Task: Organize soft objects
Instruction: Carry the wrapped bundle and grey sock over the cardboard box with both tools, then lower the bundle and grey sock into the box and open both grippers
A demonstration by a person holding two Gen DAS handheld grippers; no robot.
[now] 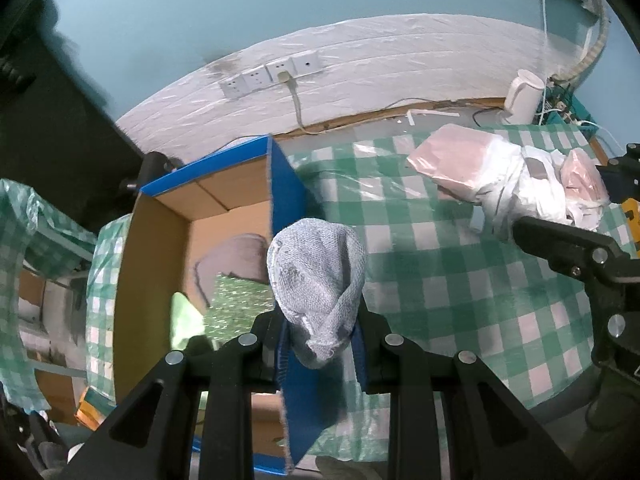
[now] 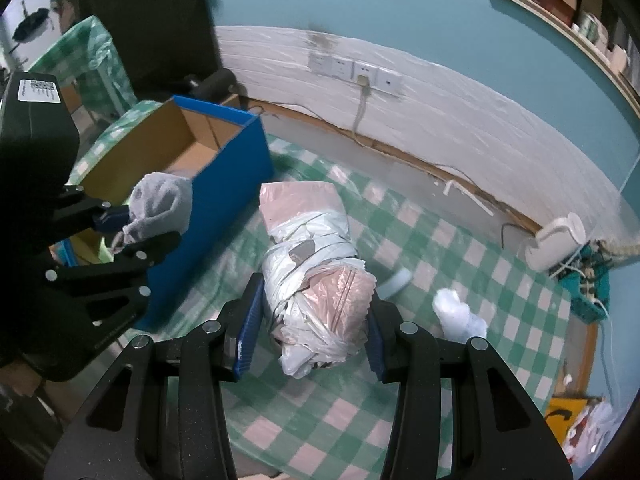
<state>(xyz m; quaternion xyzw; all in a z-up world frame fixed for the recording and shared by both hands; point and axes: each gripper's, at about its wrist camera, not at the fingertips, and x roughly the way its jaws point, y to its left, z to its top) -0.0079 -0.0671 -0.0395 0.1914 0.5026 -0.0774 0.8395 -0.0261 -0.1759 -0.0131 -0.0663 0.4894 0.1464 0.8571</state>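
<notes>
Left gripper (image 1: 320,332) has its jaws closed on a grey cloth bundle (image 1: 318,280), held right over the near blue wall of the open cardboard box (image 1: 164,248), lower centre of the left view. Risk: the bundle sits astride that wall, so a release here could leave it draped on the edge or drop it onto the checked tablecloth (image 1: 440,272) instead of inside; the grip also looks to be only on the gathered tail, so it may slip. Right gripper (image 2: 312,328) has jaws spread either side of the pink-and-white plastic-wrapped bundle (image 2: 316,280), which lies on the table at frame centre; pads look near it, but I cannot tell if they touch. Risk: slick film, bulky shape, could squirt out or tear when squeezed. The two tools are close, so they could collide at the box. Box contents are partly hidden by cloth and wall: a green item and something greyish-pink, unclear what. Farther right, a white fluffy piece (image 2: 460,314) lies loose. A white kettle (image 2: 556,242) and cables at the far right edge are blurred. The wall sockets (image 2: 354,68) have one plug in.
</notes>
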